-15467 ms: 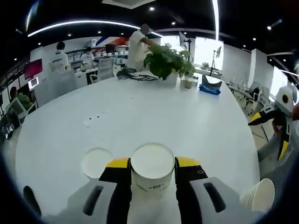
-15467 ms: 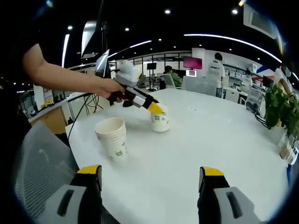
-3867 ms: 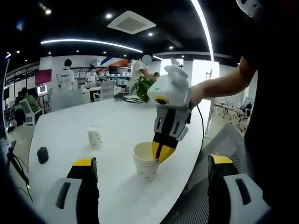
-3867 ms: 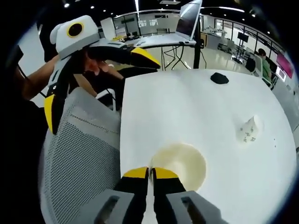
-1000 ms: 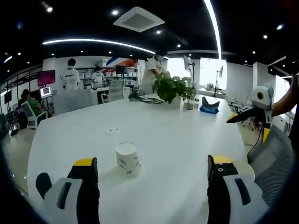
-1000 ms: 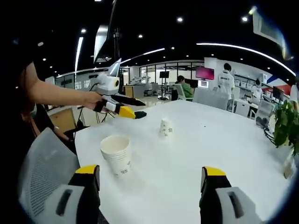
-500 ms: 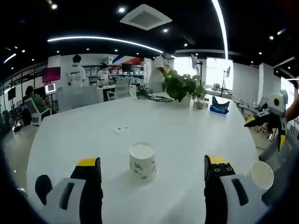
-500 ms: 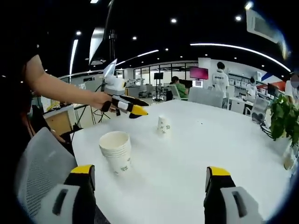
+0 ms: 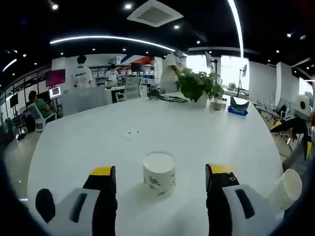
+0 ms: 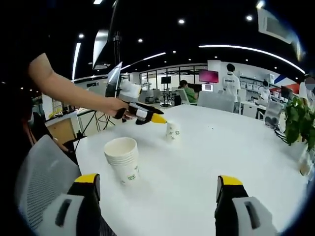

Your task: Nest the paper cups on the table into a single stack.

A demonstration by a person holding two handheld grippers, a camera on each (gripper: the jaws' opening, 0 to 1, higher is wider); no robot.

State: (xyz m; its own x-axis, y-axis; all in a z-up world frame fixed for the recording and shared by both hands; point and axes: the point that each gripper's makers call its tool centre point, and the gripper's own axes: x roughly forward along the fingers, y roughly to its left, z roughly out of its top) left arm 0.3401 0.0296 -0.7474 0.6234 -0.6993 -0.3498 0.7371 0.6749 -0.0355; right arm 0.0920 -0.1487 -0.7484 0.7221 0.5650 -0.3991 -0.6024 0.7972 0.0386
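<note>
Left gripper approaching the last loose cup, jaws wide.

The lone cup stands upright between the spread jaws, untouched; the stack waits at 9 o'clock in the right gripper view, near the table edge. Right gripper hangs wide and empty. One cup seems left to nest. Bare tabletop surrounds both; a plant stands far at 1 o'clock.

1 single cup, 1 cup stack, 1 plant.
</note>
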